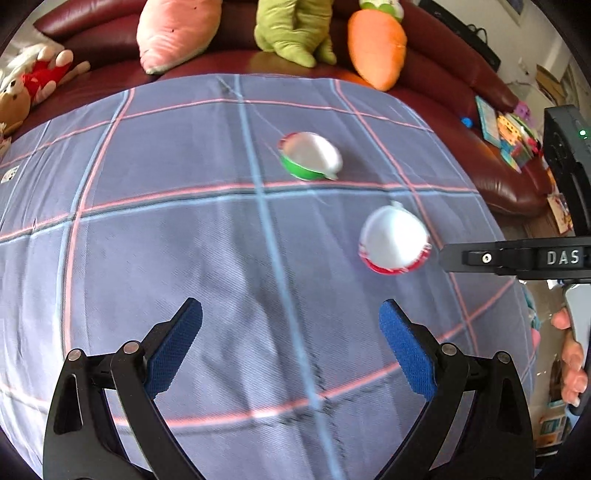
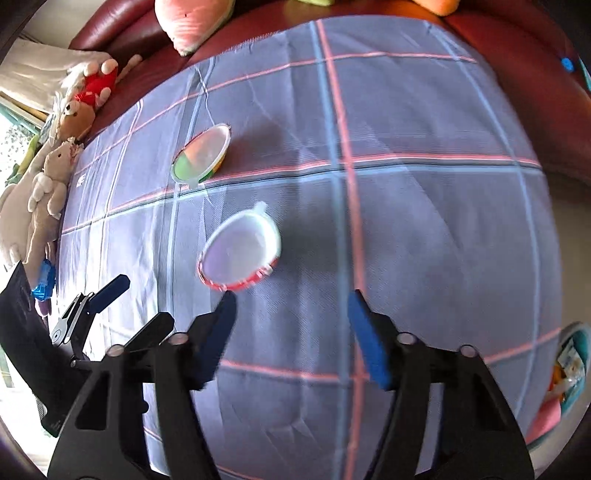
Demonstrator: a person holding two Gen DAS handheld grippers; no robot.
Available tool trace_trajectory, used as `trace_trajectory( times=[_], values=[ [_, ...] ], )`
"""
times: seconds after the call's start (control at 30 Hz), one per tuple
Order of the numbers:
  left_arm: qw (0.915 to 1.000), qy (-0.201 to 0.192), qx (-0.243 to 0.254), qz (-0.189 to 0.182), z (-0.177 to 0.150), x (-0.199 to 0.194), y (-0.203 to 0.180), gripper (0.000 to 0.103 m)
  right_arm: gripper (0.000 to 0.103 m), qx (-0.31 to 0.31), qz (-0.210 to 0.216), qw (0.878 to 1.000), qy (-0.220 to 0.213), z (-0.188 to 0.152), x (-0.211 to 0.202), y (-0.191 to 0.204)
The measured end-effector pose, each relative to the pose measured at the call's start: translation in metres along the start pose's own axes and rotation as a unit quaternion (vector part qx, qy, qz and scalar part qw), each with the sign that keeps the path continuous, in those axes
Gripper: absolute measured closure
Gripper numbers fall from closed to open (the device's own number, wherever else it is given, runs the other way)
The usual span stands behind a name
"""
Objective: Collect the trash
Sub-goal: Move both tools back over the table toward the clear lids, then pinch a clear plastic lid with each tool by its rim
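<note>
Two empty snack cups lie on the plaid cloth (image 1: pixel 166 240). A red-rimmed cup (image 1: pixel 393 240) lies at the right in the left wrist view and a green-sided cup (image 1: pixel 309 156) lies farther back. My left gripper (image 1: pixel 290 321) is open and empty, short of both cups. In the right wrist view the red cup (image 2: pixel 240 253) lies just beyond my right gripper (image 2: pixel 291 308), above its left finger, and the green cup (image 2: pixel 201 153) is farther left. The right gripper is open and empty. The left gripper (image 2: pixel 110 291) shows at the left edge.
A dark red sofa (image 1: pixel 491 122) runs behind and to the right of the cloth, with plush toys: pink (image 1: pixel 177 33), green (image 1: pixel 295 33), an orange carrot (image 1: pixel 376 48) and stuffed animals (image 2: pixel 55 162). Colourful books (image 1: pixel 506 133) lie on the sofa at right.
</note>
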State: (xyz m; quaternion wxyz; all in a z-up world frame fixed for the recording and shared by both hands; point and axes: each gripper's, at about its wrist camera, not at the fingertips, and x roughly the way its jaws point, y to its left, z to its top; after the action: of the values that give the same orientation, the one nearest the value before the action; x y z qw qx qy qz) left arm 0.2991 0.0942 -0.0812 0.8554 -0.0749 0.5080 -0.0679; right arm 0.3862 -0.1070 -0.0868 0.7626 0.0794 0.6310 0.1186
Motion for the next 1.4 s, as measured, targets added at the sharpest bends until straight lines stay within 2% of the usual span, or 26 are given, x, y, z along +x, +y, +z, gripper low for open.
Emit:
trace_trajectory(
  times=[0.2, 0.3, 0.37, 0.4, 0.63, 0.83, 0.93, 0.97, 1.0, 1.07, 1.23, 1.4],
  values=[
    [1.0, -0.003, -0.008, 0.0, 0.013, 0.01, 0.011, 0.007, 0.058, 0.014, 0.008, 1.0, 0.012, 0.019, 0.023, 0.008],
    [1.0, -0.006, -0.006, -0.001, 0.021, 0.015, 0.011, 0.007, 0.076, 0.011, 0.007, 1.0, 0.015, 0.025, 0.031, 0.01],
    [1.0, -0.008, -0.003, 0.001, 0.025, 0.018, 0.01, 0.007, 0.093, 0.005, 0.003, 1.0, 0.018, 0.028, 0.035, 0.011],
    [1.0, -0.009, 0.001, 0.001, 0.029, 0.019, 0.01, 0.007, 0.097, 0.0, 0.002, 1.0, 0.017, 0.028, 0.036, 0.012],
    [0.9997, -0.023, -0.008, -0.004, 0.061, 0.029, 0.014, 0.01, 0.098, -0.012, -0.023, 1.0, -0.01, 0.047, 0.026, 0.004],
    [0.9999, -0.011, -0.008, -0.008, 0.094, 0.049, 0.01, 0.033, 0.098, -0.01, -0.039, 0.999, -0.023, 0.068, 0.021, -0.012],
    [1.0, 0.002, -0.006, -0.003, 0.103, 0.064, 0.006, 0.056, 0.098, -0.013, -0.037, 0.999, -0.027, 0.07, 0.019, -0.015],
    [1.0, 0.006, -0.005, 0.0, 0.104, 0.068, 0.004, 0.069, 0.098, -0.014, -0.036, 0.999, -0.027, 0.07, 0.018, -0.016],
    [0.9999, 0.003, 0.001, 0.014, 0.105, 0.07, 0.0, 0.077, 0.098, -0.014, -0.034, 0.999, -0.027, 0.07, 0.018, -0.017],
    [0.9999, 0.006, 0.011, 0.012, 0.104, 0.072, -0.005, 0.092, 0.098, -0.015, -0.029, 0.999, -0.027, 0.067, 0.018, -0.021],
    [0.999, -0.02, 0.023, 0.033, 0.095, 0.059, -0.024, 0.098, 0.098, -0.01, -0.019, 0.999, -0.042, 0.055, 0.006, -0.031],
    [0.9987, -0.03, 0.033, 0.024, 0.085, 0.041, -0.047, 0.098, 0.098, 0.006, -0.019, 0.998, -0.059, 0.04, -0.012, -0.046]
  ],
)
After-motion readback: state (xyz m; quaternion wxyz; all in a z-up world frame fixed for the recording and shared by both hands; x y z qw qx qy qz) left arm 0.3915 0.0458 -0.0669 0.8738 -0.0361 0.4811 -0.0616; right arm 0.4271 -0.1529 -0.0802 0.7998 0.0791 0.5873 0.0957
